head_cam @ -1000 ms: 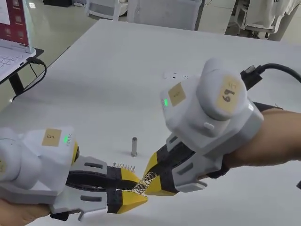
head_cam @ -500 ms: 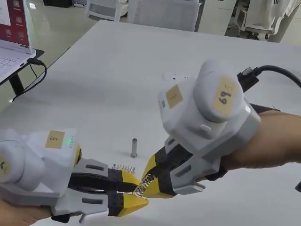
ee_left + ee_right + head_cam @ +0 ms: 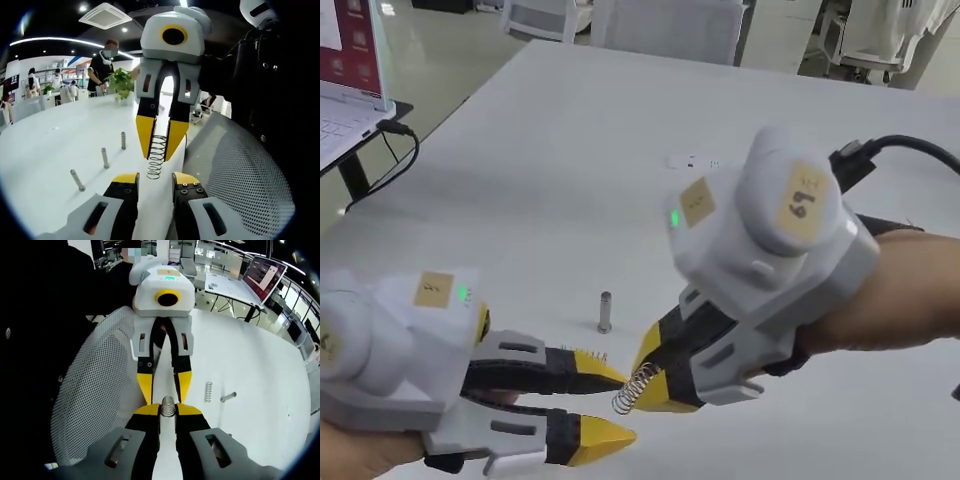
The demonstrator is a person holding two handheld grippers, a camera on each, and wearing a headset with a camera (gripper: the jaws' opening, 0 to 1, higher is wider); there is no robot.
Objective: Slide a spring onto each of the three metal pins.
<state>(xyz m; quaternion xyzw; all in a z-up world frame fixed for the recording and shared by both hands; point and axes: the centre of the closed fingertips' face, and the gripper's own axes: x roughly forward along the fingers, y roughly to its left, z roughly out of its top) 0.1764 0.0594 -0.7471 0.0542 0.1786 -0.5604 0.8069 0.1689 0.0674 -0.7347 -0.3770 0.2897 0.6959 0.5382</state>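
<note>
Silver coil spring point(image 3: 629, 394) clamped end-on in right gripper point(image 3: 645, 383), free end for 11 o'clock steel pin point(image 3: 605, 312); left gripper point(image 3: 155, 182) apart.

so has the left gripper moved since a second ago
Yes. The left gripper has opened: its lower jaw dropped further from the pin, off the spring held by the right gripper.

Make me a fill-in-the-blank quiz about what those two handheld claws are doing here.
1. The right gripper is pinching a ___ between its yellow tips.
2. The left gripper has its jaws ___.
3. In the left gripper view, ___ pins stand on the white table.
Missing words: spring; open; three.
</note>
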